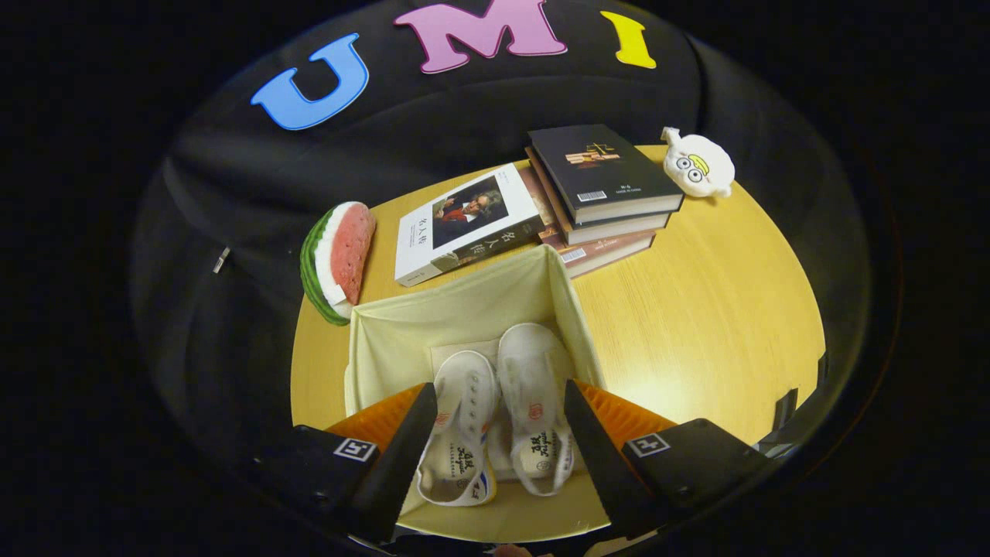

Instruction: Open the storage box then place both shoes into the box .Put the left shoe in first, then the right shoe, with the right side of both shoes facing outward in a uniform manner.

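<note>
Round wooden table, pale grain, bare toward the right; black cloth wall behind. Open cream storage box sits near the front of the table. Two white shoes lie inside side by side, touching: left shoe, right shoe. Gripper above the box, fingers spread wide, holding nothing. Beyond the box: watermelon slice, white book, stack of books, white plush toy.
</note>
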{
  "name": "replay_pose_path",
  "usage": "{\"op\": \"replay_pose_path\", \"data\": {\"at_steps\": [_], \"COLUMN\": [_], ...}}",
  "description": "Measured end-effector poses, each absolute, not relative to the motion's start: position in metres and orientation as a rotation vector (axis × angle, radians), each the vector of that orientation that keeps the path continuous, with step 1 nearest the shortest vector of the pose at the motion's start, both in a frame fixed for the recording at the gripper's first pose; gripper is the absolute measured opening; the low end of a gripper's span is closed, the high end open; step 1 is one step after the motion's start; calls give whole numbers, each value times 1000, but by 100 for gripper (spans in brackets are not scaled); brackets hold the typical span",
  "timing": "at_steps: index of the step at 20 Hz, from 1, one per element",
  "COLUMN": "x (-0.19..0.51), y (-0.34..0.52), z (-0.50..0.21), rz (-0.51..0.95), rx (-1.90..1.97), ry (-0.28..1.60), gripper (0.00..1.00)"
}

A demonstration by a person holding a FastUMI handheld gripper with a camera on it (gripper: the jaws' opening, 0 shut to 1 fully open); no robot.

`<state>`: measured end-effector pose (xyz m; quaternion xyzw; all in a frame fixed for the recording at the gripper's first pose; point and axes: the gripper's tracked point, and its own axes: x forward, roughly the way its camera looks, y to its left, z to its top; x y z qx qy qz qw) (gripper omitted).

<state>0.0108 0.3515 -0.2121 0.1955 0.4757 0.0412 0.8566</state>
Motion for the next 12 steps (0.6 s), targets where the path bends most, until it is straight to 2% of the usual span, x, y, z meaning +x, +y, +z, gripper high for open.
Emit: {"op": "replay_pose_path", "data": {"at_steps": [6,12], "x": [9,21], "y": [338,279], "z": [-190,-150], "rz": [119,71], "rx": [369,294], "ry": [894,660], "gripper": [99,99]}}
